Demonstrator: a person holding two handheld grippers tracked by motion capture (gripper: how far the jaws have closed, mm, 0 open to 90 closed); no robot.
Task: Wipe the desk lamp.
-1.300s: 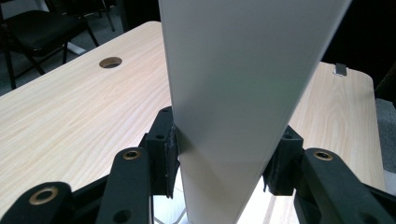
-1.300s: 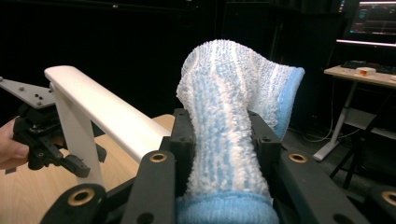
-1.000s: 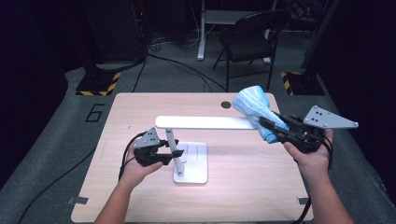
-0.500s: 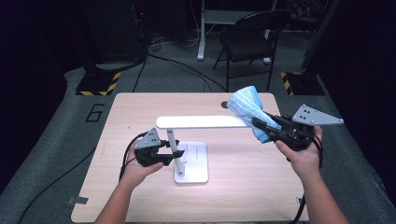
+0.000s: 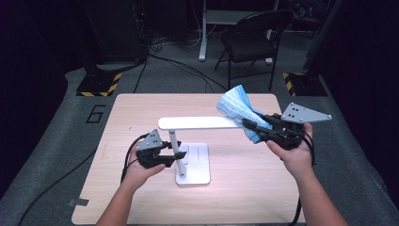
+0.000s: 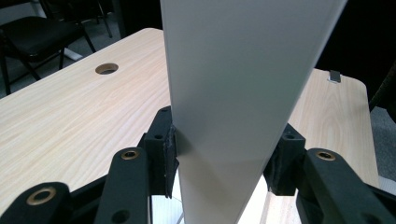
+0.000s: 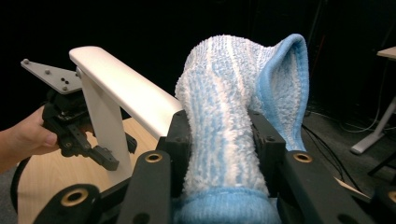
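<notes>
Our left claw [image 5: 175, 151] clamps the white lamp [image 5: 188, 162] by its post, while our right claw [image 5: 248, 126], jaws just easing wider, still grips the blue cloth [image 5: 237, 109]. The lamp's long head runs leftward from that cloth, its tip just beside it. Underneath lies a pale wooden surface [image 5: 141, 108]; beyond, a dark room with a folding chair [image 5: 249, 40].

A fluffy terry cloth [image 7: 233, 126], a smooth matt white plastic lamp [image 5: 197, 123] and a pale wood-grain table [image 5: 141, 108].
</notes>
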